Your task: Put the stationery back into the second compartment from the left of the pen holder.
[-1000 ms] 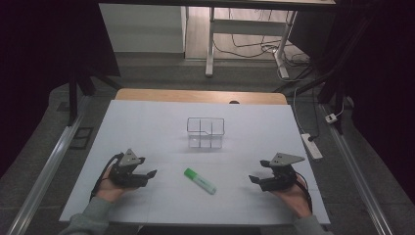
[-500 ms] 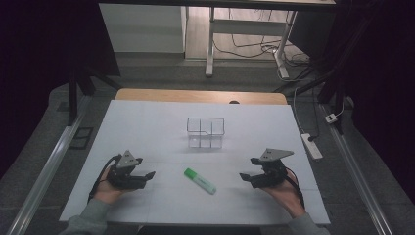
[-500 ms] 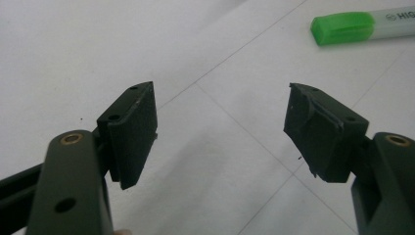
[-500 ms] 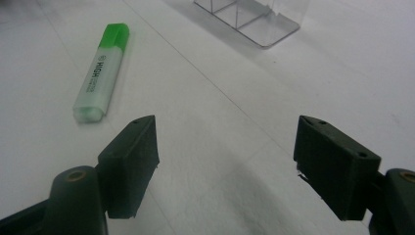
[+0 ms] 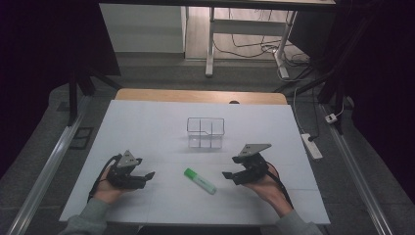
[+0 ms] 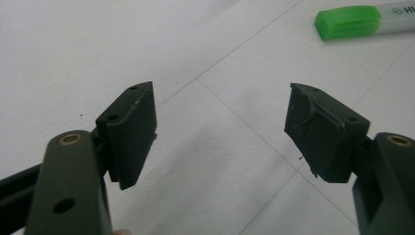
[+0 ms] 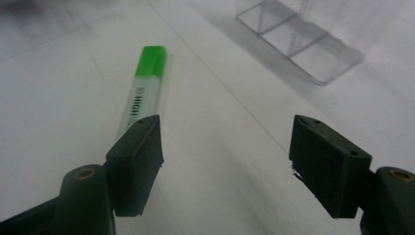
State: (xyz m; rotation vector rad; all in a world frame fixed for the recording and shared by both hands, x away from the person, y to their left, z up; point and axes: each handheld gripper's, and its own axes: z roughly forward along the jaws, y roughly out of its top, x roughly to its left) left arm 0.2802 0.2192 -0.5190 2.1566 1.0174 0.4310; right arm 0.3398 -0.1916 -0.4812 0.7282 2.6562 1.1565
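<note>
Both grippers spread, empty | left gripper (image 5: 147,175) low | right gripper (image 5: 228,175) narrowing near highlighter (image 5: 199,180), seemingly apart

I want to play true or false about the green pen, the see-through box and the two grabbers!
1. The green highlighter lies on the white table between the two grippers. True.
2. The right gripper is squeezing the highlighter. False: its jaws are apart, with nothing between them.
3. The clear plastic organizer stands farther from the person than the highlighter. True.
4. The highlighter is inside the organizer. False: it lies on the table, apart from it.
5. The left gripper has its jaws open and empty. True.
</note>
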